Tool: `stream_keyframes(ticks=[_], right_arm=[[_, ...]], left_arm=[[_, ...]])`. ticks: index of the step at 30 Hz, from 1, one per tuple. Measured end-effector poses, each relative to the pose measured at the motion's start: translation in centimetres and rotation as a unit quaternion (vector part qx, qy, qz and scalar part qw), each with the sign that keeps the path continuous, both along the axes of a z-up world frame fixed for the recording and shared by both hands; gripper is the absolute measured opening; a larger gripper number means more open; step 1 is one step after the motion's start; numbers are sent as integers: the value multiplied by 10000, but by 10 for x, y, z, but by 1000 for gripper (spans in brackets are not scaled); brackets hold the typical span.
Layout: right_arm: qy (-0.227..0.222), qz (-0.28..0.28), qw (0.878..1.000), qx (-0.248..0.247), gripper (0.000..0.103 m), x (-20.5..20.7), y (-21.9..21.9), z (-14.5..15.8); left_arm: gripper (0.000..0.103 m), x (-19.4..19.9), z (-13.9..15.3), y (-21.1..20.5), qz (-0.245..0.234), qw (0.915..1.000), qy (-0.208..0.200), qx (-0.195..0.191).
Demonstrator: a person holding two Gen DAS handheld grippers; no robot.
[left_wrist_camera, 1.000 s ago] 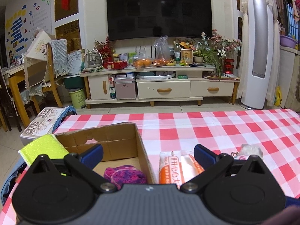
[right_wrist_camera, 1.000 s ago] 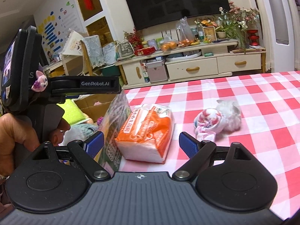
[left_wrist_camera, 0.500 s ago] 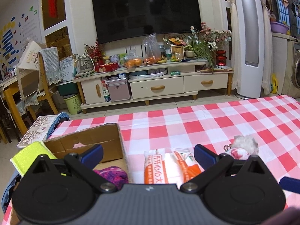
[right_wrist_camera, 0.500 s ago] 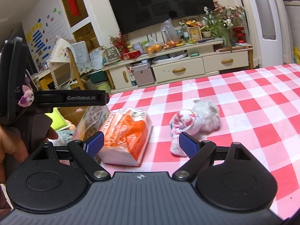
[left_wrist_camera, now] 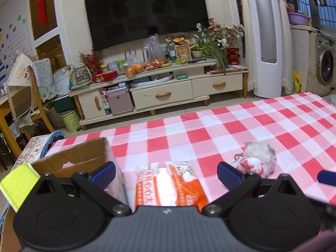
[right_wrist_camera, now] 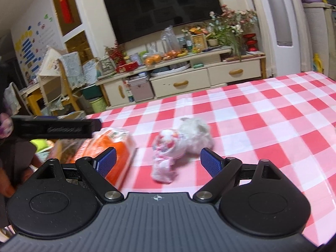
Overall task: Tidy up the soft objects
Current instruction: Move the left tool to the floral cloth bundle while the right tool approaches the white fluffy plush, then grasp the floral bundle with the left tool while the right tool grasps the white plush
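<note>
Both grippers gaped empty: the left gripper (left_wrist_camera: 166,173) over the tissue pack (left_wrist_camera: 168,185) beside the box (left_wrist_camera: 71,159), the right gripper (right_wrist_camera: 158,160) near the plush toy (right_wrist_camera: 180,140) on the worktop (right_wrist_camera: 262,121)

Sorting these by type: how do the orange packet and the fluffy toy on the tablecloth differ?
The orange packet is a flat, smooth plastic pack with print; the fluffy toy is a lumpy white bundle with pink and red patches. The packet lies right beside the cardboard box; the toy lies farther from it. Both rest loose on the checked tablecloth, ungripped.
</note>
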State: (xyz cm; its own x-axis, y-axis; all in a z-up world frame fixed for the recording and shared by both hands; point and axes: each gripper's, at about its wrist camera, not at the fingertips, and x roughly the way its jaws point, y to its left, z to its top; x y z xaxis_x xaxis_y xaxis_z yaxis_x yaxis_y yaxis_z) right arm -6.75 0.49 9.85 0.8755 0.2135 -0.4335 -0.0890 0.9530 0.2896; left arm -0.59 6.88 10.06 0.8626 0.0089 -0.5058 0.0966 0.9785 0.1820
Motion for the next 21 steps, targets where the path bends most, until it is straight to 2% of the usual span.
stream_keyframes(ticks=[12, 21], right_arm=[[212, -713, 9964, 413, 103, 41, -53, -24], [353, -301, 9952, 859, 103, 91, -60, -40]], left_arm=[[102, -3, -15, -39, -782, 9967, 134, -189], [102, 10, -41, -79, -1237, 9914, 415, -111]])
